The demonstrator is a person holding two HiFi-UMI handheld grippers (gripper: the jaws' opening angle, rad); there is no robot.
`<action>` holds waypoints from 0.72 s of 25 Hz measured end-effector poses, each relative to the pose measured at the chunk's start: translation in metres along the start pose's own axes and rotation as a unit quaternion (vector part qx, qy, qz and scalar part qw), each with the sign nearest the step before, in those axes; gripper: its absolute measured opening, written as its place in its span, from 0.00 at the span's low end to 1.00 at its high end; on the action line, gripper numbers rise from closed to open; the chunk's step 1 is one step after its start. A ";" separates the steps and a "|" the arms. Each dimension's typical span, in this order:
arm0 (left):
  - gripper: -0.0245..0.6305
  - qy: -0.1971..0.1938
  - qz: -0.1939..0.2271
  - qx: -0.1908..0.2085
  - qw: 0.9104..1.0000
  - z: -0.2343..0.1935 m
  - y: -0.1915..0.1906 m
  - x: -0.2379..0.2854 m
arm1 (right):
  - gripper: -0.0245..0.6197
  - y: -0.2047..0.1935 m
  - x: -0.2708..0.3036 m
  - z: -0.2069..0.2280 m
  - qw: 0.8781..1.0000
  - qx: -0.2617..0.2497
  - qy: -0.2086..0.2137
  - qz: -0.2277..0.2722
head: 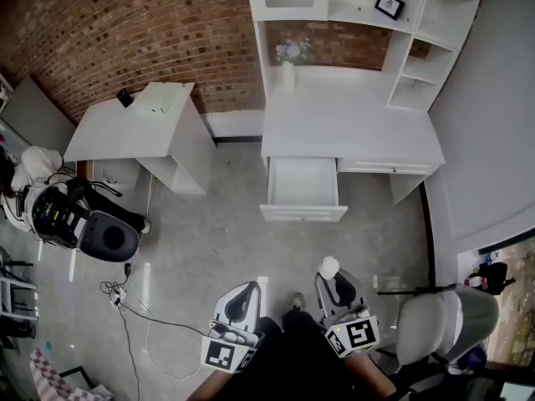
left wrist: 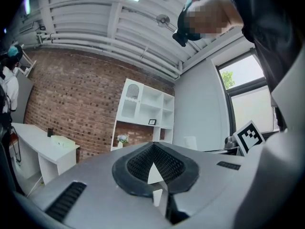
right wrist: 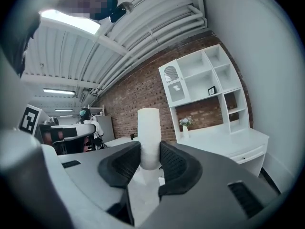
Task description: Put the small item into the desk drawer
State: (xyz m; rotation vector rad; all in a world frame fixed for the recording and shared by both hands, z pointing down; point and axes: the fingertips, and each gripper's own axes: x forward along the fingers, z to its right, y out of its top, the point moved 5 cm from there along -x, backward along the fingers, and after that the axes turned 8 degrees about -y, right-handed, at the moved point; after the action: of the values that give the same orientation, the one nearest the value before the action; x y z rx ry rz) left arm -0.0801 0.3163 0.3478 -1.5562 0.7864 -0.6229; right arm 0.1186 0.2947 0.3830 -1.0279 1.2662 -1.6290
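Here, smooth white cylinder (right wrist: 148, 137) — ribbed black fingers (right wrist: 123, 165), rectangular drawer (head: 303, 182).

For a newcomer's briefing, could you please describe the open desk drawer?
Start at the red brick wall; the white desk with shelves stands against it. Under the desktop's left half, the white drawer is pulled out and empty, whereas the neighbouring drawer on its right is shut.

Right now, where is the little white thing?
Head view, lower middle: the little white thing sits pinched in the right tongs, below the open drawer.
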 end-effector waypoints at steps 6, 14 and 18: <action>0.07 0.000 -0.001 0.020 1.000 0.003 -0.016 0.051 | 0.25 -0.011 0.027 0.046 1.000 0.011 0.009 0.004; 0.07 -0.014 -0.009 0.017 1.000 -0.011 -0.029 0.097 | 0.25 -0.017 0.055 0.073 1.000 0.018 -0.003 0.003; 0.07 -0.027 -0.007 0.009 1.000 -0.029 -0.031 0.124 | 0.25 -0.019 0.075 0.082 1.000 0.016 -0.015 -0.003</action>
State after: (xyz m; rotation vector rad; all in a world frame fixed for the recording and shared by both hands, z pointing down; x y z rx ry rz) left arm -0.0210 0.2032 0.3766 -1.5578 0.7280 -0.5939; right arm 0.1677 0.2020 0.4240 -1.0338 1.2137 -1.6288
